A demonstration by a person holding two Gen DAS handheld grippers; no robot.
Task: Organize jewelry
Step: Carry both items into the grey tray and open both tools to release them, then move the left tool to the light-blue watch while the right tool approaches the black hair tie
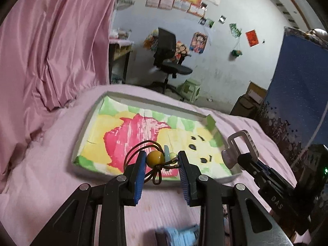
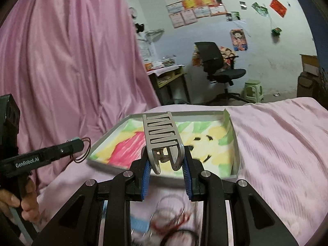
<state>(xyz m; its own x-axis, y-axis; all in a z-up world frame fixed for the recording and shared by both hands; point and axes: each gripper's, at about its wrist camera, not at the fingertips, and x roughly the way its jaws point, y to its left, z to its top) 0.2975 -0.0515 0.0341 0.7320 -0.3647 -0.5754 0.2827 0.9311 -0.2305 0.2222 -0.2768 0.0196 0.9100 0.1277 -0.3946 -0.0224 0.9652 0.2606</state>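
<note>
My left gripper is shut on a brown cord bracelet with a yellow bead and holds it over the near edge of the shallow white tray, whose floor bears a pink, yellow and green picture. My right gripper is shut on a silver metal hair clip and holds it above the tray's near side. The right gripper and clip also show at the right of the left wrist view. The left gripper with the cord shows at the left of the right wrist view.
The tray lies on a pink bedsheet. Red and dark bangles and a light blue item lie blurred on the sheet under the right gripper. A pink curtain hangs left. An office chair and green stool stand beyond.
</note>
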